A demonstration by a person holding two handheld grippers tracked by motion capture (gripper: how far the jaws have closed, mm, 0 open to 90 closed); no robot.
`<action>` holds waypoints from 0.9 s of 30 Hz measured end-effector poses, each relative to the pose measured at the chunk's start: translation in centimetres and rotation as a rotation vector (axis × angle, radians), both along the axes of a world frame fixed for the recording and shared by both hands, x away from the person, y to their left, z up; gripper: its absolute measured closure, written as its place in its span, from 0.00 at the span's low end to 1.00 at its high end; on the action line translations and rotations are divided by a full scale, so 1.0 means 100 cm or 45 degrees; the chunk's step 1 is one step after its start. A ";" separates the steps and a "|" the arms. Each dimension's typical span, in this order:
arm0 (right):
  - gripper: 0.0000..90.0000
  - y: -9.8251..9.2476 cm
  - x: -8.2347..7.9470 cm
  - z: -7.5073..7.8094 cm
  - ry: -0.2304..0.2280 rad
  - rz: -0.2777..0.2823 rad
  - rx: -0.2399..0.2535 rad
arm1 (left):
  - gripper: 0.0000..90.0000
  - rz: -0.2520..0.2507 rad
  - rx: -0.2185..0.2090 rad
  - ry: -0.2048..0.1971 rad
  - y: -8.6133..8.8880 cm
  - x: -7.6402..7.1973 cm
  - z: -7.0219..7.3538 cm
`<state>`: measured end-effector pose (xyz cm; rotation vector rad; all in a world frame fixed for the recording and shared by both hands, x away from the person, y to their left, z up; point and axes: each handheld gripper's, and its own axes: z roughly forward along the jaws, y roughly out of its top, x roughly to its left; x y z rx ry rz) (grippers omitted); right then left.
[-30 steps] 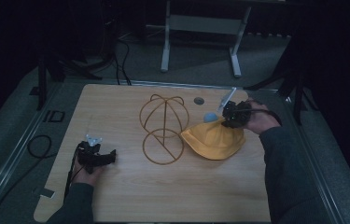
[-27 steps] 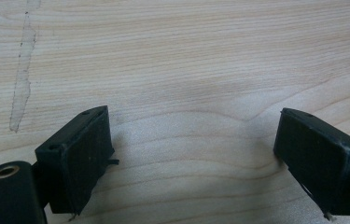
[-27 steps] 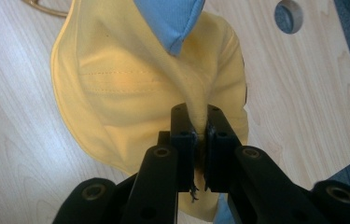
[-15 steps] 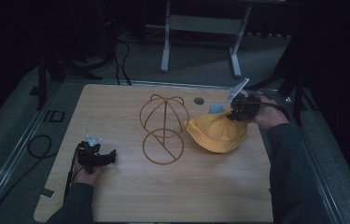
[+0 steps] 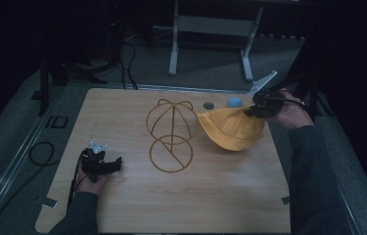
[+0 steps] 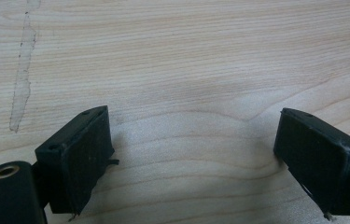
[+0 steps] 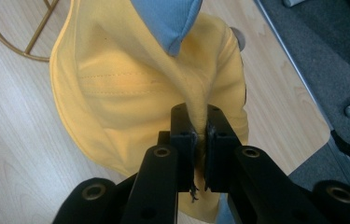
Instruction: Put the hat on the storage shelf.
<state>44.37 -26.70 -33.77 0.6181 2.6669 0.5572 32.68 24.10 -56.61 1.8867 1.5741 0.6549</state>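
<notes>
Right gripper jaws clamped on the yellow bucket hat.
The hat hangs above the desk at far right, beside the gold wire hat stand; left gripper, jaws apart, rests near left.
</notes>
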 end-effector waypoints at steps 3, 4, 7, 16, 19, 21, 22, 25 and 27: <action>0.94 -0.003 0.000 0.005 -0.013 -0.007 0.025 | 0.13 0.000 -0.001 0.001 0.000 0.000 0.000; 0.94 -0.004 0.000 0.007 -0.017 -0.005 0.035 | 0.13 0.001 -0.001 0.000 0.000 0.000 0.000; 0.94 -0.005 -0.001 0.011 -0.025 -0.001 0.057 | 0.13 0.001 -0.002 0.001 0.000 0.000 0.000; 0.94 -0.003 0.000 0.020 -0.041 0.005 0.098 | 0.13 0.000 -0.001 0.001 0.000 0.000 0.000; 0.94 -0.002 0.001 0.021 -0.048 0.004 0.109 | 0.13 0.000 -0.002 0.002 0.000 0.000 0.000; 0.94 -0.001 0.002 0.023 -0.054 0.004 0.118 | 0.13 -0.001 0.000 0.003 0.000 0.000 0.000; 0.94 -0.001 0.002 0.024 -0.054 0.001 0.126 | 0.13 -0.001 0.000 0.003 0.000 0.000 0.000; 0.94 0.001 0.002 0.027 -0.060 0.012 0.143 | 0.13 0.000 -0.001 0.003 0.000 0.000 0.000; 0.94 0.002 0.001 0.030 -0.065 0.019 0.155 | 0.13 0.000 -0.001 0.003 0.000 0.000 0.000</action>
